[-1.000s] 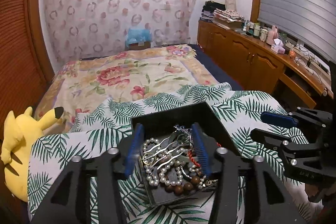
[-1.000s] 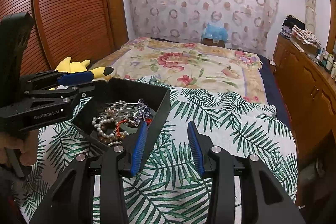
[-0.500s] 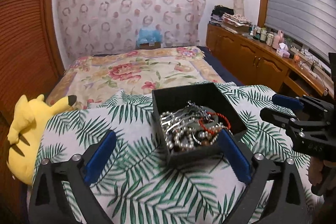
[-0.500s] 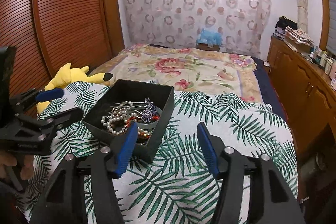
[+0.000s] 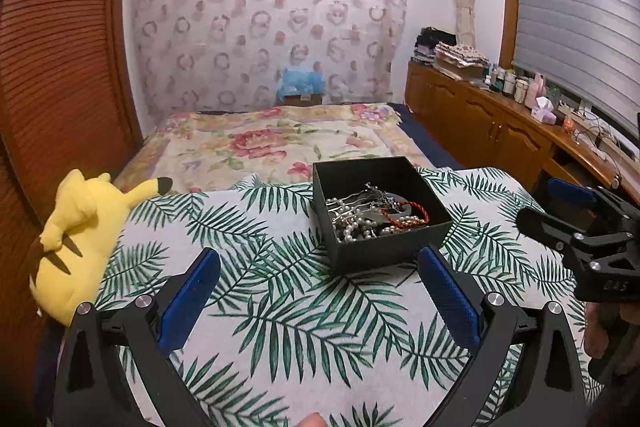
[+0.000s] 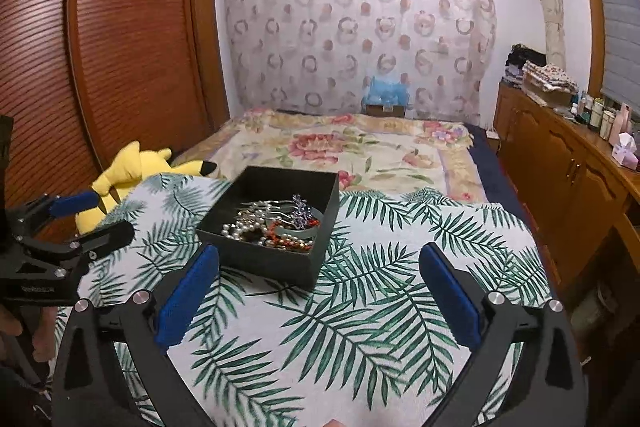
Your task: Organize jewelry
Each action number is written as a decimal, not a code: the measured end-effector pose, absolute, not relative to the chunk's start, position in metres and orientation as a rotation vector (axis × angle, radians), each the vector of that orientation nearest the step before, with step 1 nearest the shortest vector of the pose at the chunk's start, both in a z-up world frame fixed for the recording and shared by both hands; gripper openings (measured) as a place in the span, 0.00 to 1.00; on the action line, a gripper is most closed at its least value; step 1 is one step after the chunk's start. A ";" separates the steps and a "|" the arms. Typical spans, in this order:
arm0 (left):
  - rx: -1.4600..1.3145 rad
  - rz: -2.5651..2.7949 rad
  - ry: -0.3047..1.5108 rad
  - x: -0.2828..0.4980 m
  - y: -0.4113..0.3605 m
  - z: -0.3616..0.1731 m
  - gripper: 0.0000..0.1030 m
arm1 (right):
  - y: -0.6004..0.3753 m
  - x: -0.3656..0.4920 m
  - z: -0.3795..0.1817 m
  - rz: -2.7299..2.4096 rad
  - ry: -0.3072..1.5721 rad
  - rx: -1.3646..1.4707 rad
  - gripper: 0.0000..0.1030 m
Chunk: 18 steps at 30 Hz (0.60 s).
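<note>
We have just pulled both tools back from the black box (image 5: 382,211). A second ago our left gripper (image 5: 320,301) stood narrowed over the jewelry (image 5: 374,215), its blue pads straddling the pearls; now its jaws are spread wide and empty, hanging above the palm-leaf cloth (image 5: 280,307) short of the box. Our right gripper (image 6: 320,301) has likewise widened from a half-closed stance to fully spread, holding nothing.

We read that as one handling step finished: nothing came out with the left tool, so the pearls, chains and red cord remain heaped together in the box, and the sorting is likely still mostly ahead of us.

The box sits on the cloth-covered bed, its near wall just beyond the tips of both tools. From the left wrist it lies ahead and slightly right of centre, nearer the right pad. From the right wrist the box (image 6: 276,223) lies ahead and left of centre, its near corner just past the left pad. The yellow plush (image 5: 80,239) lies at the cloth's left edge, well apart from the box.
</note>
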<state>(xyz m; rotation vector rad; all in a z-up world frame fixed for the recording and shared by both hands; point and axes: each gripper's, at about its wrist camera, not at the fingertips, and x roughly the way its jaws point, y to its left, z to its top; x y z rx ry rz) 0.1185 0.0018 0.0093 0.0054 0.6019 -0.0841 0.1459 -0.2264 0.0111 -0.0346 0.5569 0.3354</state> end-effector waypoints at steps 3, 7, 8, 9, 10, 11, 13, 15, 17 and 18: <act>-0.014 -0.074 0.594 0.106 0.003 0.012 0.93 | -0.227 0.131 0.015 0.332 0.537 -0.016 0.98; -0.022 -0.065 0.587 0.092 0.003 0.013 0.93 | -0.229 0.112 0.018 0.312 0.512 -0.013 0.98; -0.019 -0.063 0.585 0.090 0.002 0.014 0.93 | -0.229 0.108 0.018 0.309 0.509 -0.016 0.98; -0.019 -0.061 0.585 0.087 0.002 0.014 0.93 | -0.229 0.105 0.018 0.307 0.507 -0.018 0.98; -0.021 -0.061 0.585 0.085 0.002 0.014 0.93 | -0.228 0.102 0.018 0.303 0.505 -0.018 0.98; -0.024 -0.065 0.585 0.083 0.002 0.013 0.93 | -0.228 0.100 0.018 0.299 0.503 -0.017 0.98; -0.023 -0.066 0.582 0.081 0.002 0.013 0.93 | -0.229 0.097 0.018 0.298 0.502 -0.012 0.98; -0.017 -0.066 0.578 0.079 0.000 0.014 0.93 | -0.229 0.096 0.018 0.296 0.499 -0.010 0.98; -0.013 -0.068 0.574 0.077 0.000 0.014 0.93 | -0.229 0.096 0.018 0.295 0.496 -0.012 0.98; -0.013 -0.066 0.573 0.077 0.000 0.014 0.93 | -0.229 0.096 0.018 0.293 0.495 -0.012 0.98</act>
